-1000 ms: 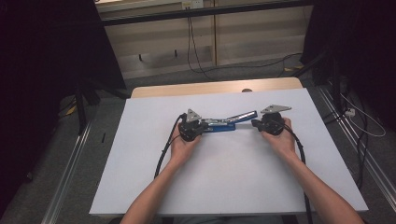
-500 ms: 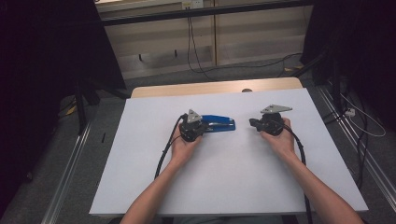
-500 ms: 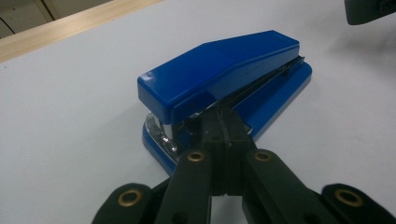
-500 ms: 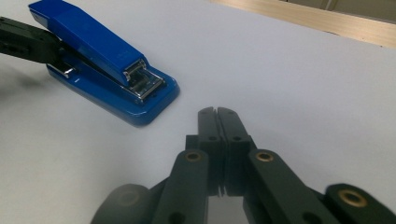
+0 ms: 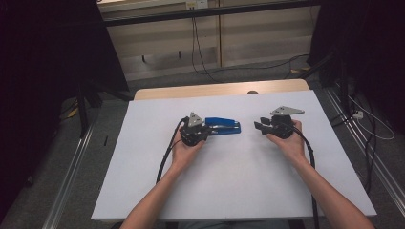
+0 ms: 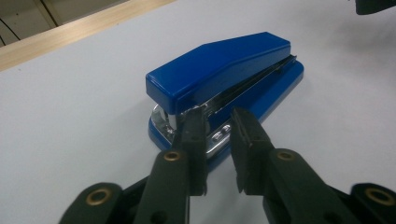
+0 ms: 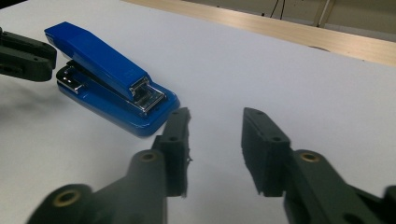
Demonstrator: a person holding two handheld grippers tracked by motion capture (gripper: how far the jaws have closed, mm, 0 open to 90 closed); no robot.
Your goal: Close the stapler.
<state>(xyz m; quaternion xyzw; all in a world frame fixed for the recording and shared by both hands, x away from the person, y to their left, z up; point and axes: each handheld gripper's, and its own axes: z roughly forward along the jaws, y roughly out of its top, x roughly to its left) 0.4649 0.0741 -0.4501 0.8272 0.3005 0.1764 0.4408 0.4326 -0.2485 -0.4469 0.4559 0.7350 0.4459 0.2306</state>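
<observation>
A blue stapler lies flat on the white desk, a little left of the middle, its long side running across from left to right. The left gripper sits right at the stapler's hinged end, held in the person's left hand with its cable trailing back along the forearm. In the left gripper view its jaws have just been opening; they now stand a narrow gap apart, the tips up against the stapler's back end by the shiny metal hinge, and I cannot tell for sure whether the pads press on anything, though nothing looks clamped between them. The right gripper is held in the right hand well to the right of the stapler, with bare desk between its tips and the stapler's front end. Its jaws have also just been opening and stand moderately apart with nothing between them; the right gripper view shows the stapler lying off to the upper left of them, its stapling end nearest the left jaw but apart from it, and the other gripper's dark tips at the far end. A strip of bare wood runs along the desk's far edge.
</observation>
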